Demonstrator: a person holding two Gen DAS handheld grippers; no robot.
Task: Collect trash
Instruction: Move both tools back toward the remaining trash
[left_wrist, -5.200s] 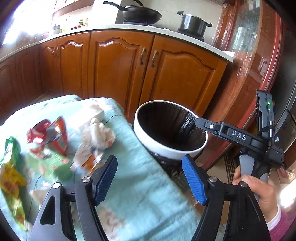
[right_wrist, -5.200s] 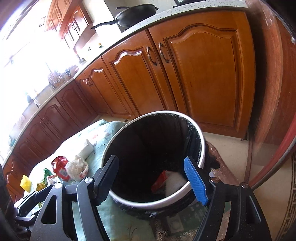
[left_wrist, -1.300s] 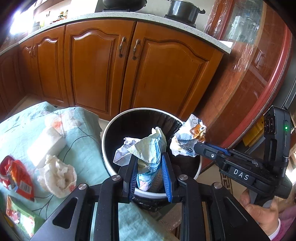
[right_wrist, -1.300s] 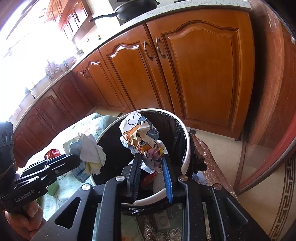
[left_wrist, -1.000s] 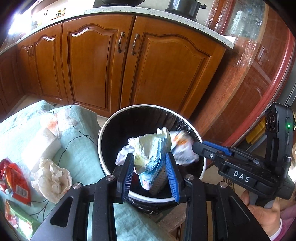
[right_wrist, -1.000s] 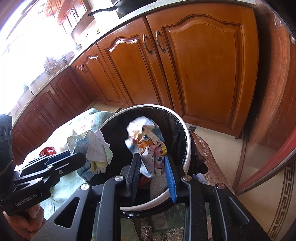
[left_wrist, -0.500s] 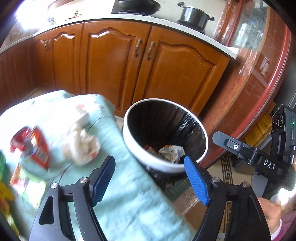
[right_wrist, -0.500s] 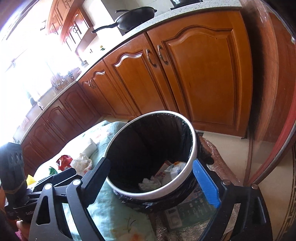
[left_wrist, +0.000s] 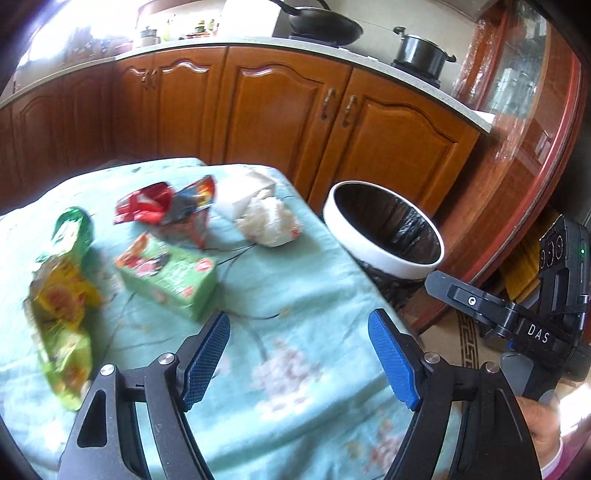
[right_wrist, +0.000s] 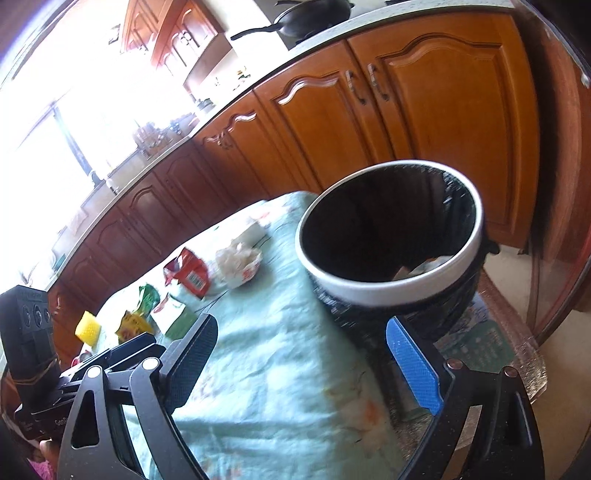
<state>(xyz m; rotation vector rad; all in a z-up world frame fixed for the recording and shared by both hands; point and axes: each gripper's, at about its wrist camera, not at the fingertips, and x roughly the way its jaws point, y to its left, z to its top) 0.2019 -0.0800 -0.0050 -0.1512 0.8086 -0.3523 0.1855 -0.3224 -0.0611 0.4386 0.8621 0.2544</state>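
While both tools hang empty over the cloth, the scene reads from near to far like this:

Left claw (left_wrist: 299, 354): released, blue pads spread wide, nothing between them; it hovers above the pale green cloth, aimed toward the litter.

Right claw (right_wrist: 306, 362): also released and empty, over the cloth's edge beside the bin.

Worktop (left_wrist: 295, 295): covered by a flowered mint cloth; the remaining trash lies on its left half.

Green carton (left_wrist: 166, 273): nearest piece, lying flat just ahead and left of the left claw.

Yellow-green wrapper (left_wrist: 62, 314): long, crumpled, at the far left edge; blurred.

Red wrapper (left_wrist: 162, 206): behind the carton, touching or overlapping another printed packet; I cannot tell which.

Crumpled tissue (left_wrist: 269, 221): nearer the bin side, just beside a white block.

Trash bin (left_wrist: 384, 254): white rim, black liner, off the worktop's right edge; the right wrist view shows some scraps already inside.

Step in hand, as I judge it: reaching for the next pieces.

Doing it well: bring the left claw low over the carton, straddle its narrower sides and close firmly. The right claw could take the tissue, pinching its bulk and not a loose flap, lifting clear of the cloth so it does not snag.
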